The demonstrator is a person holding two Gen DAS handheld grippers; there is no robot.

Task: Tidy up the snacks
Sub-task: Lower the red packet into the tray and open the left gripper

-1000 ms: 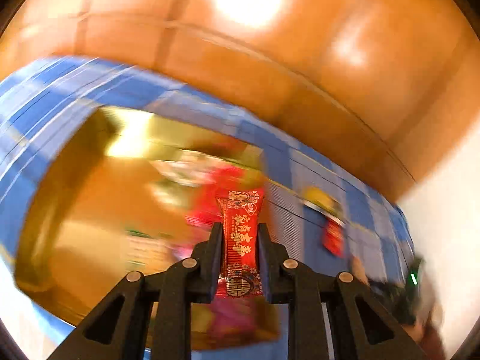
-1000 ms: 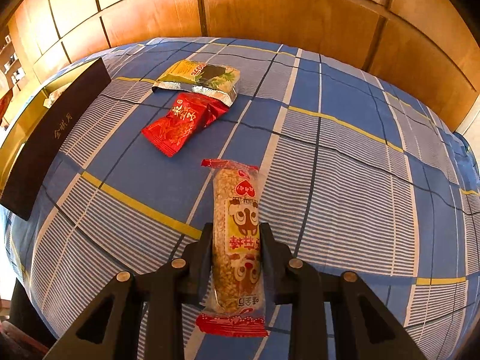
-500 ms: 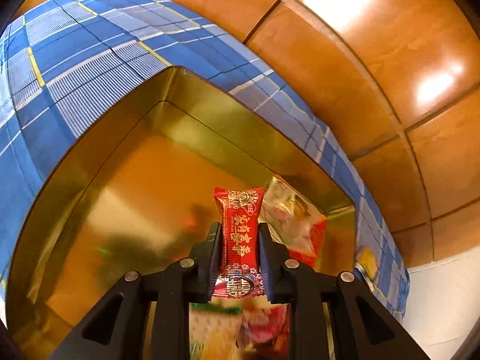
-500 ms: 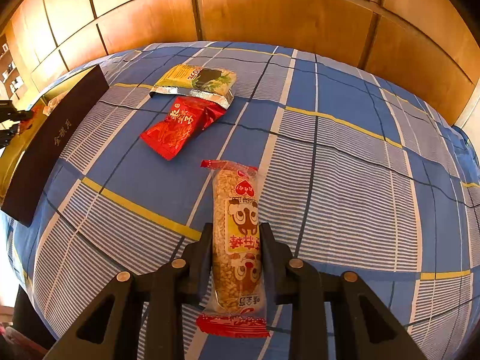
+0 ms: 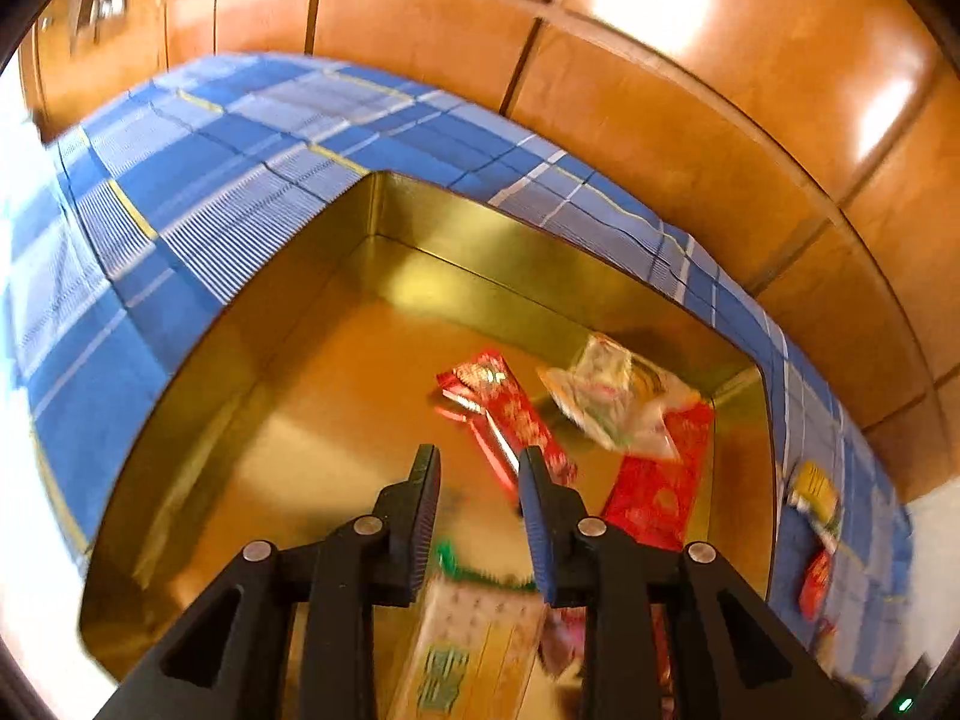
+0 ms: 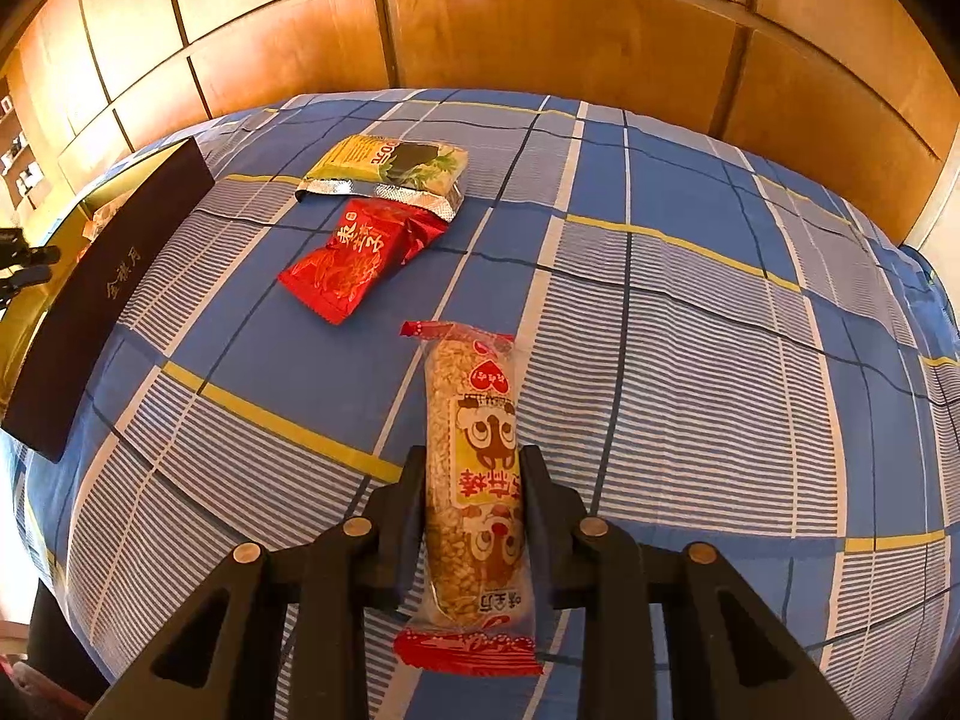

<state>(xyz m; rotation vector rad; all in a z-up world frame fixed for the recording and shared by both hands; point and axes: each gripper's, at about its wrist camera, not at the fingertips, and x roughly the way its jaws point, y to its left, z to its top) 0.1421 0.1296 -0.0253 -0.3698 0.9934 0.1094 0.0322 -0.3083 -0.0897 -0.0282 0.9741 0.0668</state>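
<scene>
In the left wrist view my left gripper (image 5: 478,459) hangs over the gold tin (image 5: 510,252), its jaws opening with nothing between them. A long red snack bar (image 5: 516,414) lies on the tin's floor just beyond the fingertips. Beside it lie a pale crinkled packet (image 5: 612,396), a red packet (image 5: 660,480) and a green-and-white packet (image 5: 474,636). In the right wrist view my right gripper (image 6: 474,459) is shut on a puffed-rice bar (image 6: 468,384) in a clear wrapper with red ends, held above the blue plaid cloth (image 6: 690,360).
On the cloth ahead of the right gripper lie a red packet (image 6: 354,258) and a yellow-green packet (image 6: 390,171). A dark lid (image 6: 102,300) leans along the tin's side at the left. Wooden wall panels (image 6: 540,30) close off the back.
The left gripper's jaws have parted and the long red bar has dropped from them into the tin. The left gripper sank lower over the tin. The right gripper has kept still with its bar.
</scene>
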